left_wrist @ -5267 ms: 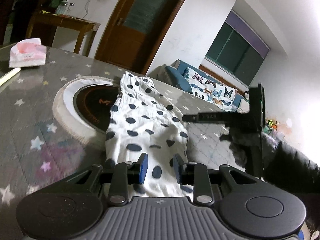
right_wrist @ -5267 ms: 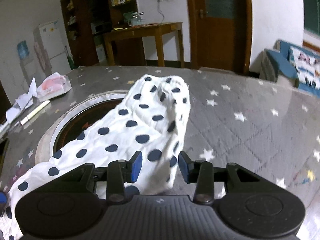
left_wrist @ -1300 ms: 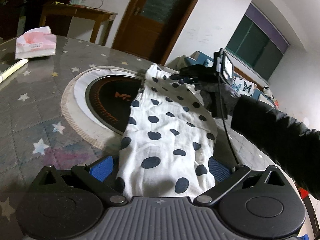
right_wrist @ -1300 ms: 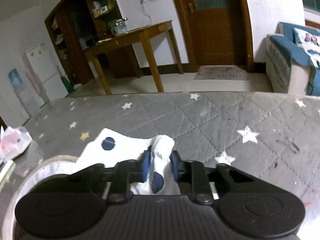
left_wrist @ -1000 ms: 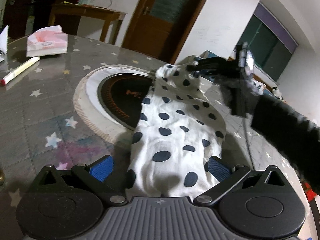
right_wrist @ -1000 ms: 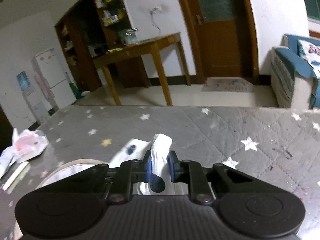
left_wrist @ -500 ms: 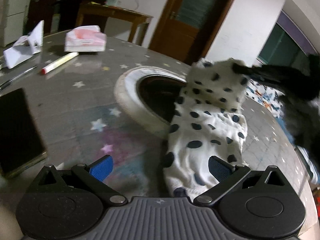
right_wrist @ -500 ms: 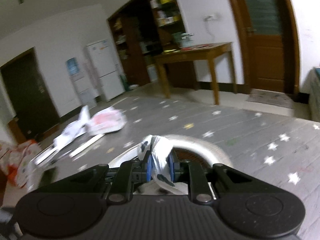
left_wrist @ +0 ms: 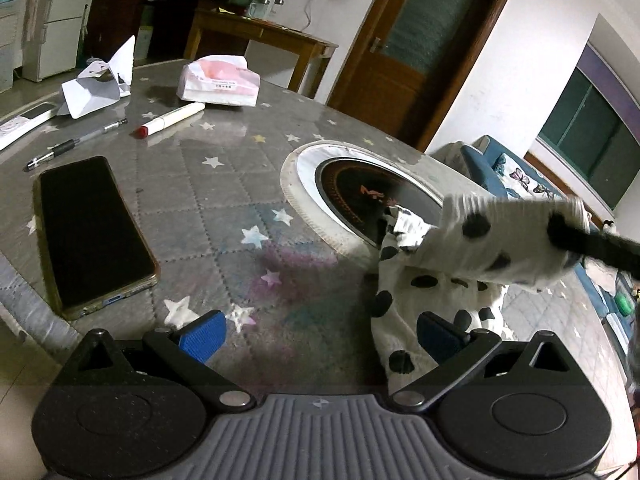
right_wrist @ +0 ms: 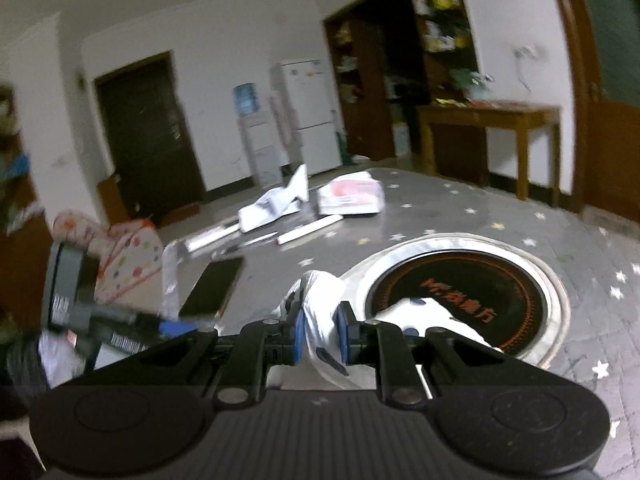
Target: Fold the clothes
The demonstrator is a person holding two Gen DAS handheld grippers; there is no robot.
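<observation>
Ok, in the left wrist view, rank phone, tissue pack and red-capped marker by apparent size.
1. Phone, though it lies nearest the camera.
2. Tissue pack, farther back.
3. Marker, clearly the slimmest.

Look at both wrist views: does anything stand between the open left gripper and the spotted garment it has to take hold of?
Nothing visible does. The left gripper is open, and the spotted garment already lies against its right finger. The right gripper holds the far end pinched. The phone lies off to the left, apart from the cloth.

phone, marker, pen, perhaps a tissue pack.
</observation>
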